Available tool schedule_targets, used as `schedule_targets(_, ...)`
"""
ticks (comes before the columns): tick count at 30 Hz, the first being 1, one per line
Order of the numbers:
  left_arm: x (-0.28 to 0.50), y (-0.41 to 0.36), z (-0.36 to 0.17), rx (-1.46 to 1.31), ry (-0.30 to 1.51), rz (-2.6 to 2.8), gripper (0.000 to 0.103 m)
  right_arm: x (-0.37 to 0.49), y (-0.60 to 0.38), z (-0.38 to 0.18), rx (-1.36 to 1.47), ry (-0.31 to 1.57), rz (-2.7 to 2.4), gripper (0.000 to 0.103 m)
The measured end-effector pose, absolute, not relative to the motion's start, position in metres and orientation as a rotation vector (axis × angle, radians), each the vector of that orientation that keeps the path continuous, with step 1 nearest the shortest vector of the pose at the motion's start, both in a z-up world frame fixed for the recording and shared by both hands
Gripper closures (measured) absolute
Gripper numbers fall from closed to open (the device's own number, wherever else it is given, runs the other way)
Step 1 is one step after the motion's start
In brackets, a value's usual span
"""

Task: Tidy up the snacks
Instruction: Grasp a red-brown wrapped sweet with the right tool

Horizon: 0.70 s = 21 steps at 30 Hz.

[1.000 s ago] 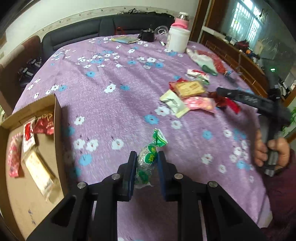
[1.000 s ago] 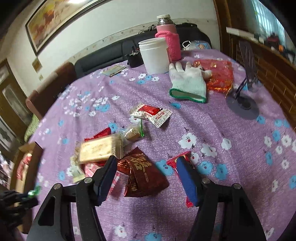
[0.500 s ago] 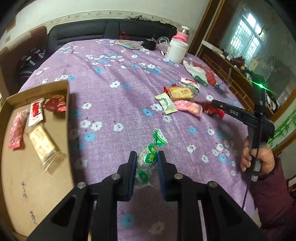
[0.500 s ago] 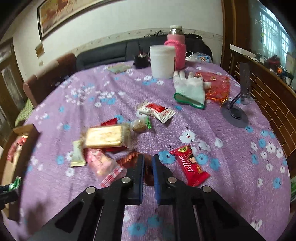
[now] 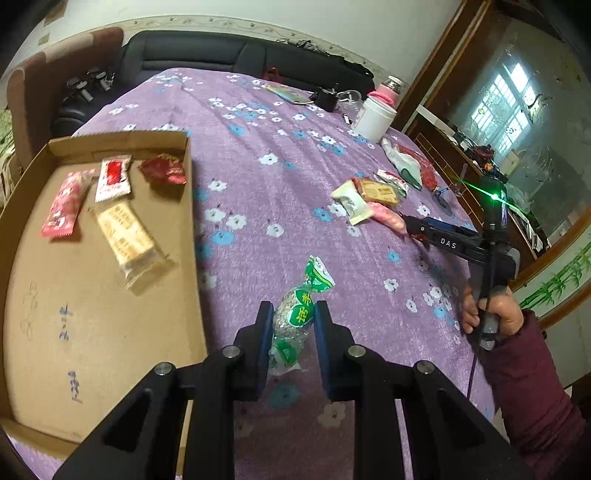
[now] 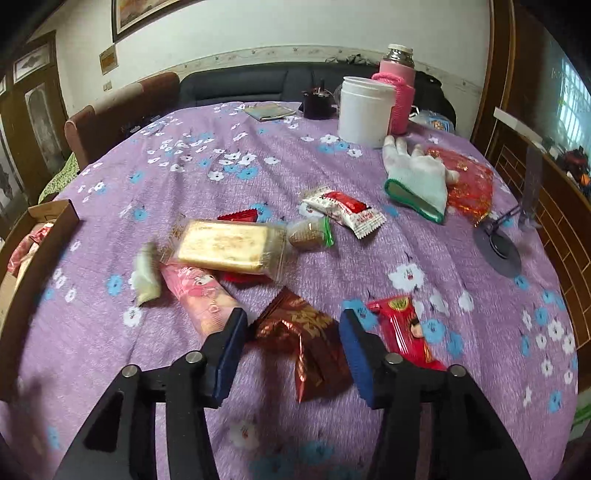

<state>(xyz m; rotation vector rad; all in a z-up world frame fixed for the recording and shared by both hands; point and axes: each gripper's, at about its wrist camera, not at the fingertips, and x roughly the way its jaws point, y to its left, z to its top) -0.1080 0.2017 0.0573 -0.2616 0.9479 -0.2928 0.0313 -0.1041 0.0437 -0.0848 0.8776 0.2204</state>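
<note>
Cardboard box (image 5: pixel 110 350) at 9 o'clock on the purple floral tablecloth (image 5: pixel 258 184), four snacks inside. Left gripper (image 5: pixel 291 325) clamps a green-labelled clear snack packet (image 5: pixel 295 321), just right of the box wall. Right gripper (image 6: pixel 291 332) spread wide around a dark red foil snack (image 6: pixel 306 332), loose snack pile at its 11 o'clock.

Setting: home living or dining room. Evidenced by tabletop (image 6: pixel 295 177) covered in purple floral cloth; dark sofa (image 6: pixel 240 85) at 12 o'clock; framed painting (image 6: pixel 147 14) at 11 o'clock; wooden-framed window (image 5: pixel 498 107) at 2 o'clock.
</note>
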Motion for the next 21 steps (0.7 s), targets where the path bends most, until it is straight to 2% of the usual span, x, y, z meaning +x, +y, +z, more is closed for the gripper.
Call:
schedule_targets(2,-0.111,0.207,0.057,-0.280,0.945,-0.290,0.082,0.032,-0.109,0.045,-0.048,0.892,0.236,0.052)
schedule_targets(10,-0.114,0.222,0.056,-0.342,0.935,-0.288,0.082,0.003,-0.119,0.043,-0.068,0.920,0.287,0.057)
schedule_targets(12,-0.114,0.223,0.056,-0.345,0.934,-0.289,0.082,0.002,-0.113,0.041,-0.164,0.888,0.231,0.054)
schedule_targets(14,-0.114,0.222,0.055,-0.348,0.938,-0.289,0.082,0.006,-0.108,0.041,-0.210,0.870,0.214,0.044)
schedule_targets(19,-0.118,0.221,0.055,-0.347,0.945,-0.283,0.082,0.019,-0.093,0.040,-0.312,0.830,0.217,0.043)
schedule_targets(21,-0.119,0.223,0.055,-0.351,0.944,-0.274,0.082,0.023,-0.091,0.034,-0.302,0.870,0.240,0.073)
